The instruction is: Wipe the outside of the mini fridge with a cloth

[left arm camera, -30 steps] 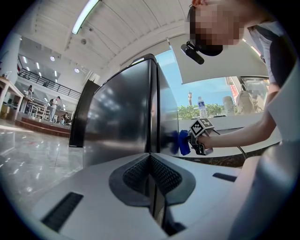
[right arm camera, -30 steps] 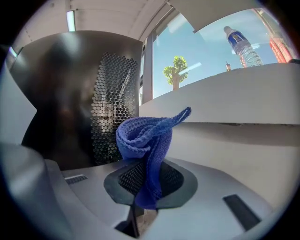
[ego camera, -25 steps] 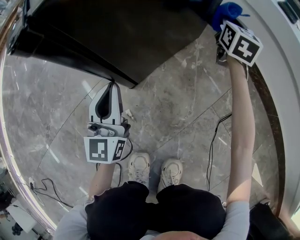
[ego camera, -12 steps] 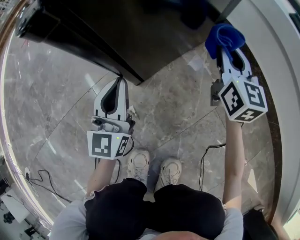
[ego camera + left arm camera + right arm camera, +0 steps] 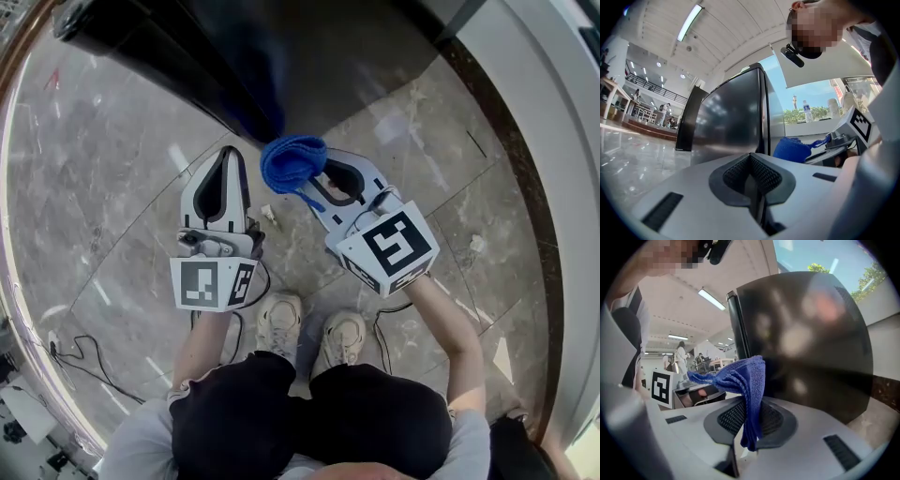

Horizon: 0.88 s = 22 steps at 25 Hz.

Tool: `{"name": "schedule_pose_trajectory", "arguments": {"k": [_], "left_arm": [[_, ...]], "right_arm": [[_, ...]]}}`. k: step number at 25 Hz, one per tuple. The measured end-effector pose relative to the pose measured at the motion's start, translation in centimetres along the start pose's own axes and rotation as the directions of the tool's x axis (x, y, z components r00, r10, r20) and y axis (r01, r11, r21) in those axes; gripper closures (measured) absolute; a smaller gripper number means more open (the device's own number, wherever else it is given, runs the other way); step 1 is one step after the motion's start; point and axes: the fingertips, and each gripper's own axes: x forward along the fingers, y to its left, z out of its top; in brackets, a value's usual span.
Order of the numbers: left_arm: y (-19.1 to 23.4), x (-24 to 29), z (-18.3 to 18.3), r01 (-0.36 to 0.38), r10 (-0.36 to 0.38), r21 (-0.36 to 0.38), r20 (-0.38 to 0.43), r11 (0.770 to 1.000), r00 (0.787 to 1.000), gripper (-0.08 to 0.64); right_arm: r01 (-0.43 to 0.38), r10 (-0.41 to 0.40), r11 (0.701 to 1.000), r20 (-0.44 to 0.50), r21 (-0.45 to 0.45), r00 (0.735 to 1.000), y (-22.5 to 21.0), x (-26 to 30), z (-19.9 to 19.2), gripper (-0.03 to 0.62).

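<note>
The black mini fridge stands on the floor at the top of the head view, its near corner pointing toward me. My right gripper is shut on a bunched blue cloth, which sits just below that corner; I cannot tell whether it touches the fridge. In the right gripper view the cloth hangs folded between the jaws, with the fridge close behind. My left gripper is shut with nothing in it, side by side with the right one. Its view shows the fridge and the cloth.
The floor is grey marble tile. Black cables lie at the lower left, and another cable runs by the person's shoes. A white curved wall base with a dark trim runs down the right side.
The right gripper swung down and left from the fridge's far right side to its near corner, still holding the cloth. The left gripper hardly moved.
</note>
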Motion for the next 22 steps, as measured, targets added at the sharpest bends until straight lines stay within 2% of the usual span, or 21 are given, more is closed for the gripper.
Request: {"name": "schedule_pose_trajectory", "arguments": {"k": [4, 13, 22], "left_arm": [[0.1, -0.1, -0.3, -0.003, 0.003, -0.009, -0.004, 1.0, 1.0, 0.555], [-0.3, 0.3, -0.6, 0.021, -0.021, -0.034, -0.004, 0.999, 1.0, 0.555], [-3.2, 0.6, -1.0, 0.097, -0.098, -0.063, -0.01, 0.993, 0.995, 0.555]], "right_arm": [[-0.013, 0.013, 0.999, -0.013, -0.033, 1.0, 1.5, 2.1, -0.2, 0.52], [0.049, -0.05, 0.996, -0.018, -0.07, 0.999, 0.0, 3.0, 0.6, 0.52], [0.177, -0.177, 0.981, 0.004, -0.077, 0.984, -4.5, 1.2, 1.9, 0.52]]}}
